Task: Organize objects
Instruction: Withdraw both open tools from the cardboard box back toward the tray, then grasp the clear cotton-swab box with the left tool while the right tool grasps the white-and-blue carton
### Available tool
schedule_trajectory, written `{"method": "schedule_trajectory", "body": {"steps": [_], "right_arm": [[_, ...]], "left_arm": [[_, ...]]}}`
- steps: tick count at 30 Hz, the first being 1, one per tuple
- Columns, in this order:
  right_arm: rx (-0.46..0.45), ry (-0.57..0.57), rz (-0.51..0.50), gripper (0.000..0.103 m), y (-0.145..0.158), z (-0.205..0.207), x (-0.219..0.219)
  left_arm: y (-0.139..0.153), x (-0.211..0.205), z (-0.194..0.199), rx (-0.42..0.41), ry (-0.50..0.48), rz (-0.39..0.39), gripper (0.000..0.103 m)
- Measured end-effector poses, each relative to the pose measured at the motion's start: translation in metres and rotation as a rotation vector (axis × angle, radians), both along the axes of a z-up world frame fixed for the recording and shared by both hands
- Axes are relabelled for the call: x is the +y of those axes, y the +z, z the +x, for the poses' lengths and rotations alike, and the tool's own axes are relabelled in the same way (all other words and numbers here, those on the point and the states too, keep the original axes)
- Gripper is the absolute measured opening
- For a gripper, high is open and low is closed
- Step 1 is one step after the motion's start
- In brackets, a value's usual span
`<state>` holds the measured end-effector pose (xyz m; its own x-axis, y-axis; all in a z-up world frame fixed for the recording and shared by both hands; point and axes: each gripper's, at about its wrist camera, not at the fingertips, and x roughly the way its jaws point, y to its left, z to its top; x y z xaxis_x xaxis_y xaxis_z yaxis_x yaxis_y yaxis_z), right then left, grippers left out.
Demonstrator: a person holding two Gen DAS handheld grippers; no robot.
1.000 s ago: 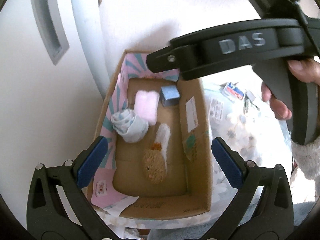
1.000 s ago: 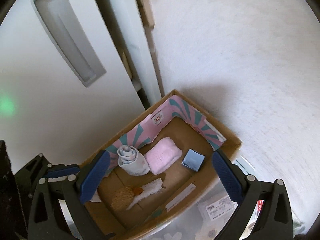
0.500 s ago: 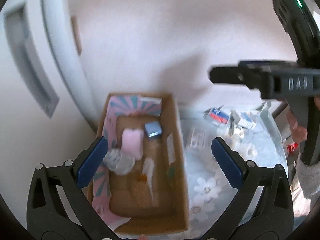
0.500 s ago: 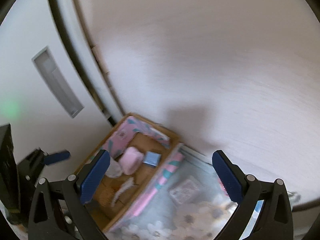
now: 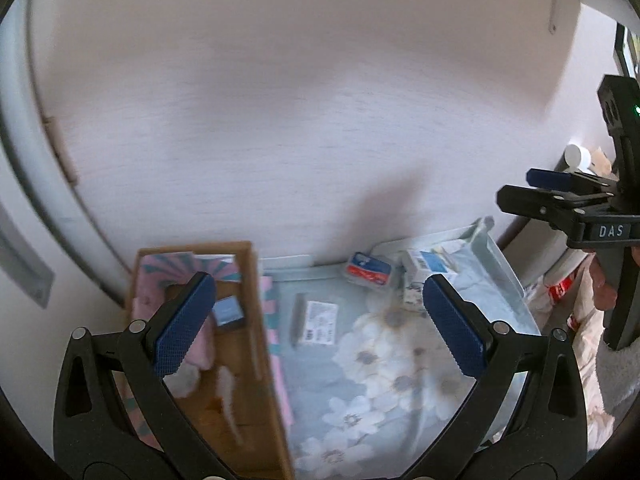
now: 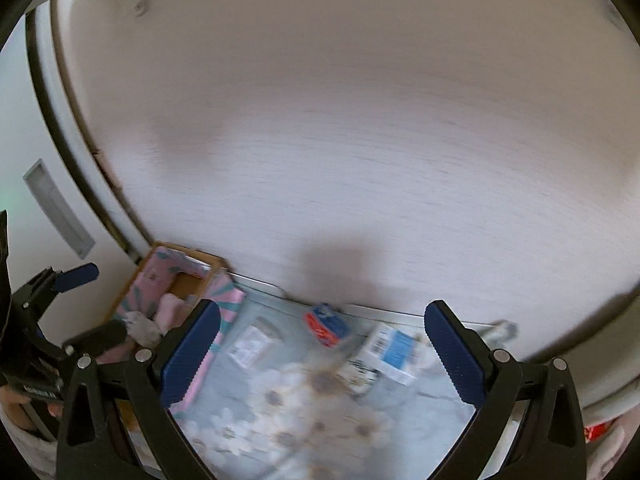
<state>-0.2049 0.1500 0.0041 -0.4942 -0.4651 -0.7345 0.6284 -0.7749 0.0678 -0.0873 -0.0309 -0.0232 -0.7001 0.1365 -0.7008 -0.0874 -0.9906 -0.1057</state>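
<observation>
A cardboard box (image 5: pixel 256 320) with a pink and teal lining holds a pink cloth (image 5: pixel 202 340), a small blue box (image 5: pixel 228 312) and a white item. It also shows in the right wrist view (image 6: pixel 188 264). On the floral cloth (image 5: pixel 380 368) lie a flat white packet (image 5: pixel 318 322), a red and blue packet (image 5: pixel 368 270) and a white and blue carton (image 5: pixel 418 268). My left gripper (image 5: pixel 320 332) is open and empty above the box edge. My right gripper (image 6: pixel 320 352) is open and empty above the cloth and packets.
A pale wall (image 5: pixel 300 100) stands right behind the box and the cloth. A door with a recessed handle (image 6: pixel 56 208) is at the left. Bags and clutter (image 5: pixel 560 284) lie past the cloth's right edge. The right gripper's body (image 5: pixel 580 216) shows at the left view's right edge.
Both grippers have pulled back and swung right, away from the cardboard box. The floral cloth and its packets have come into view. Both stay open and empty.
</observation>
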Motion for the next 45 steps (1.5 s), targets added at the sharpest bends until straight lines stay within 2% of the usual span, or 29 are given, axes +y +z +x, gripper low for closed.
{"method": "schedule_trajectory", "body": {"steps": [5, 9, 17, 23, 26, 32, 39, 45], "right_arm": [[0.008, -0.040, 0.008, 0.102, -0.011, -0.007, 0.039], [-0.017, -0.068, 0.006, 0.102, -0.026, -0.017, 0.063], [-0.144, -0.132, -0.006, 0.102, -0.082, -0.043, 0.082], [-0.255, -0.181, -0.014, 0.102, -0.129, -0.057, 0.081], [-0.311, -0.186, -0.010, 0.102, -0.152, -0.062, 0.074], [-0.366, -0.198, 0.020, 0.102, -0.189, -0.067, 0.057], [-0.404, -0.244, 0.022, 0.102, -0.212, -0.077, 0.044], [-0.411, -0.287, 0.035, 0.102, -0.221, -0.086, 0.033]], "left_arm": [[-0.017, 0.025, -0.012, -0.033, -0.010, 0.004, 0.103], [-0.035, 0.038, -0.017, -0.068, 0.020, 0.017, 0.103], [-0.085, 0.053, -0.032, -0.151, 0.117, 0.031, 0.103], [-0.127, 0.060, -0.044, -0.202, 0.190, 0.033, 0.103], [-0.149, 0.065, -0.051, -0.225, 0.214, -0.005, 0.103], [-0.184, 0.068, -0.066, -0.272, 0.234, -0.076, 0.103], [-0.205, 0.066, -0.085, -0.310, 0.207, -0.109, 0.103], [-0.220, 0.062, -0.098, -0.352, 0.192, -0.107, 0.103]]}}
